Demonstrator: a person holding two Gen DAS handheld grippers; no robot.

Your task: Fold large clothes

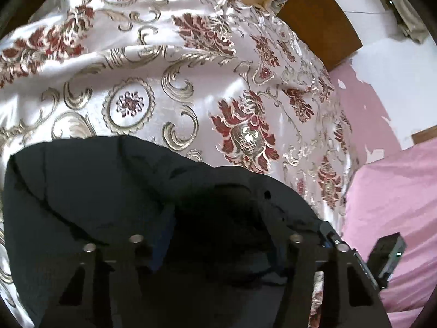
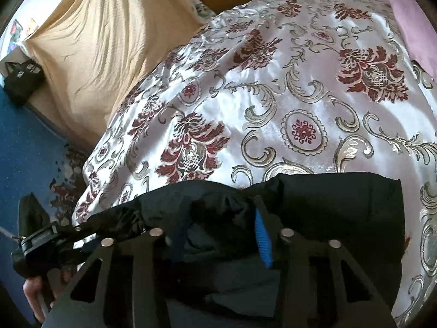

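Note:
A large dark padded garment (image 1: 103, 191) lies on a bed covered with a shiny white spread (image 1: 164, 68) patterned in red and gold. In the left wrist view my left gripper (image 1: 215, 213) sits over the garment; its fingers are dark against the dark cloth, wide apart with bunched cloth between them. In the right wrist view the garment (image 2: 341, 205) lies folded below the patterned spread (image 2: 273, 82). My right gripper (image 2: 218, 224) stands open over bunched cloth, its blue pad (image 2: 262, 243) showing on the right finger. The left gripper (image 2: 41, 240) shows at the lower left.
A pink pillow (image 1: 396, 205) and a pink wall lie right of the bed, with a wooden headboard (image 1: 322, 19). A cream cloth (image 2: 95, 41) hangs at the left, above a blue floor (image 2: 27, 150) and a black bag (image 2: 23, 78). The other gripper (image 1: 387, 257) shows at lower right.

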